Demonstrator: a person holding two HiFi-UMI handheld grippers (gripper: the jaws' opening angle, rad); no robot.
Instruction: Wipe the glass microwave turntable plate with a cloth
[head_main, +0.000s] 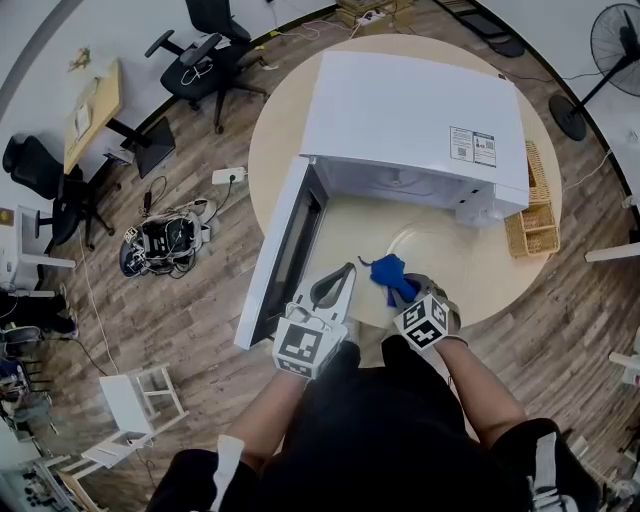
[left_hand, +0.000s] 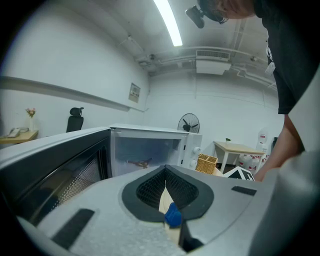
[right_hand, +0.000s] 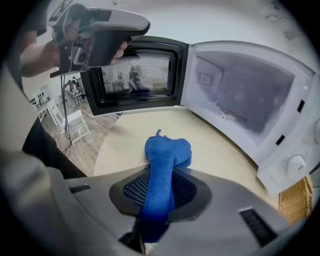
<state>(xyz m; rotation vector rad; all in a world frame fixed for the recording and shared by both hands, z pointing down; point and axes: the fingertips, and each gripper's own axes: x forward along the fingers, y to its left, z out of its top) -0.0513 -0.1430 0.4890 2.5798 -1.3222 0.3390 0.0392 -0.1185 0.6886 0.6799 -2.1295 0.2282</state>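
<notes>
Where the plate lies: the clear round glass microwave turntable plate (head_main: 412, 232) rests flat on the round pale wooden table (head_main: 280, 135), at about 5 o'clock from the table's middle, in front of the cavity.
Cloth: the bright blue cloth (head_main: 387, 270) (right_hand: 167, 150) is bunched at the plate's 9 o'clock rim. Whether it touches the glass cannot be told.
Right gripper: the right gripper (head_main: 402, 290) (right_hand: 159, 187), at the table's 6 o'clock edge, is clenched on the cloth. The cloth runs between the 2 dark mesh pads and bulges past the tips.
Left gripper: the left gripper (head_main: 350, 268) (left_hand: 165, 179) sits at 9 o'clock of the cloth and apart from it. Its jaws are pressed together on nothing, and only a thin slit shows between them.
Microwave: the boxy white microwave (head_main: 410, 110) fills 12 o'clock, and its dark-windowed door (head_main: 285, 250) is swung out towards 8 o'clock.
Head view alone: the plate's outline and how both grippers stand around it.
Left gripper view adds: a sliver of table and blue cloth through the slit, and a woven wicker basket (left_hand: 206, 162) at 2 o'clock of the jaws.
Right gripper view adds: the left gripper held in a hand (right_hand: 35, 57) at 11 o'clock, the door's mesh window, and the bare cavity walls at 2 o'clock. The plate cannot be made out here.
</notes>
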